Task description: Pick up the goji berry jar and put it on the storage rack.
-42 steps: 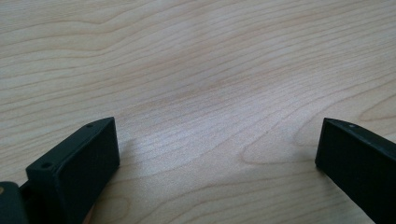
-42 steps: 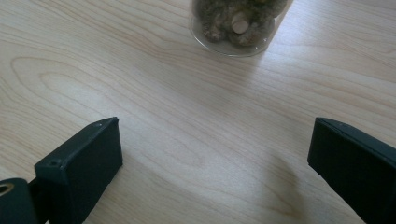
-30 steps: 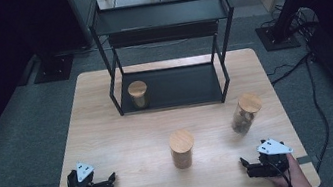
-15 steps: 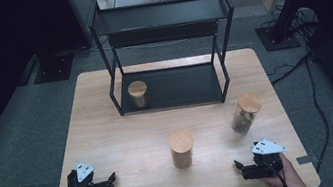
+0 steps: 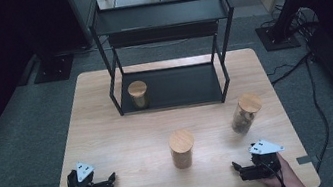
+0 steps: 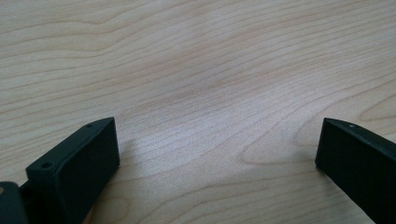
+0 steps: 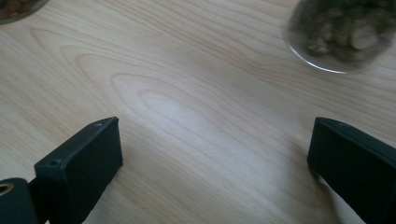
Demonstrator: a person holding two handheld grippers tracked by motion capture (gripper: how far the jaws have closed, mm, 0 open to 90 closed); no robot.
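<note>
— Two grippers, both resting low on the near edge of the wooden table (image 5: 110, 133). Which one has moved?

— Only the right gripper (image 5: 241, 170). Against the frame of a second ago it sits further left and a little nearer the table's near edge, its nose now turned left toward the middle. The left gripper (image 5: 109, 180) has not shifted at all.

— Jaws?

— Spread wide on both, nothing between them but bare wood grain in each gripper view.

— So what is the right one after?

— My guess is one of the two loose jars. The glass jar with the wooden lid (image 5: 244, 114) stands just beyond it on the right; the right gripper view shows its base at the upper right (image 7: 343, 32). The wood-lidded canister (image 5: 182, 148) stands at the centre, to its left and slightly farther.

— How do they sit?

— Both upright, long axis vertical, lids up. The glass one looks slightly tilted from above, likely perspective.

— And the rest?

— A third lidded jar (image 5: 138, 94) stands already on the lower shelf of the black metal rack (image 5: 160, 21), at its left end. Shelving looks barely begun.
</note>
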